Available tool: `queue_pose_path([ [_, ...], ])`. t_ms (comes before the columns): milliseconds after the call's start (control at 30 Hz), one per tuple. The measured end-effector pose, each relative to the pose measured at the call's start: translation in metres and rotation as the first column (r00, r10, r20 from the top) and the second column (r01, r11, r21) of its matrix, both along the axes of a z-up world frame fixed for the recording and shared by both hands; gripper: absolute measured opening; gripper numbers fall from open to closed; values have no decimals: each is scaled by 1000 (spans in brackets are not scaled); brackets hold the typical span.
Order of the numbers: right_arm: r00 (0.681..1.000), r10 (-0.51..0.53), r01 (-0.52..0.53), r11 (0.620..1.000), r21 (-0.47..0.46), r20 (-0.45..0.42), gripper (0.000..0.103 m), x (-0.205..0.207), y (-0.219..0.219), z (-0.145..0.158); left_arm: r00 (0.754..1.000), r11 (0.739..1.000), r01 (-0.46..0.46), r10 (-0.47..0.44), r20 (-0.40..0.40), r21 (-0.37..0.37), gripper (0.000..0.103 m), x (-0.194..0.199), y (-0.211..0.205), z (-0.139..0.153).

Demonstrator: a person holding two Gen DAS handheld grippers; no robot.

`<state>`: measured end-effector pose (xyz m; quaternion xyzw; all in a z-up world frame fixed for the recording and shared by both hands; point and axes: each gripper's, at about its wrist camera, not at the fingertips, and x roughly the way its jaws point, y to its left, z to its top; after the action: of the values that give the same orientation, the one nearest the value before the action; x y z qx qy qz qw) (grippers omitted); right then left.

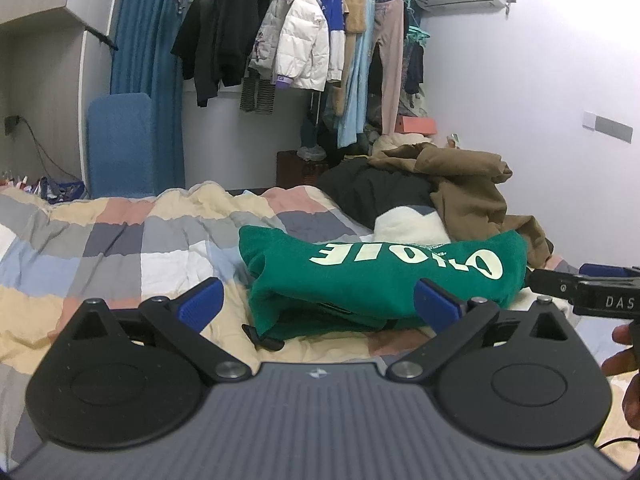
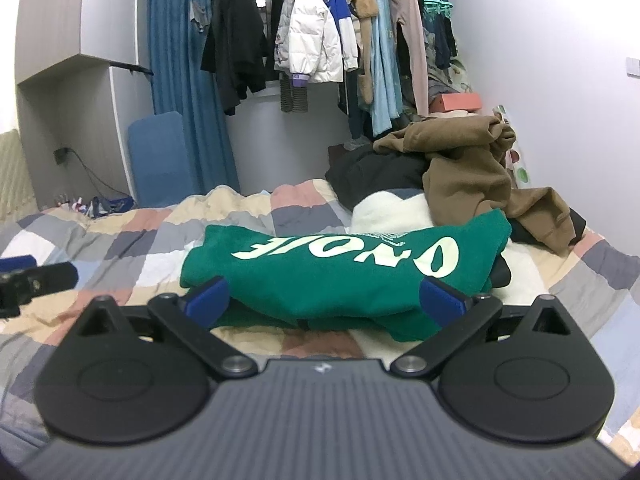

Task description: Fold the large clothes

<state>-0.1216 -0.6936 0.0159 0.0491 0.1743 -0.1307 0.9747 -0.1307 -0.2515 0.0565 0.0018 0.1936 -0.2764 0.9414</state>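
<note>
Green sweatshirt (image 1: 380,276), folded into a thick bundle, lies on the checked quilt (image 1: 120,240) with pale lettering on its upper face. Unfolded clothes sit just behind it: a cream garment (image 2: 388,212) touching its far edge, a brown garment (image 2: 472,168) heaped over that, a black one (image 2: 372,172) further back.

Left gripper (image 1: 320,304): jaws spread wide, nothing held. Its blue pads (image 1: 202,304) are apart from the fabric as far as the left wrist view shows. The bundle lies ahead of it and off toward its right finger, which overlaps the near edge of the bundle in the picture; contact there cannot be told.

Right gripper (image 2: 326,300): jaws fully apart, holding nothing. In the right wrist view the bundle lies straight ahead, spanning the gap between both fingers and running past them on each side. Near fold sits just beyond the fingertips; whether they touch it cannot be told.

Each gripper's tip shows at the edge of the other's view, beside the bundle. Part of a hand (image 1: 624,356) shows at the right edge of the left wrist view.

Clothes rail (image 2: 340,40) with hanging coats stands at the far wall.
</note>
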Motion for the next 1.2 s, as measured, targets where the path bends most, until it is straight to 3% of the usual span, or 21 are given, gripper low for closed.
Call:
queue_pose_path([
  [1200,1000,2,-2,1000,-11,-9,103,-4,-3,2,1000,1000,-14,15,20,-11,103,-11,4,4],
])
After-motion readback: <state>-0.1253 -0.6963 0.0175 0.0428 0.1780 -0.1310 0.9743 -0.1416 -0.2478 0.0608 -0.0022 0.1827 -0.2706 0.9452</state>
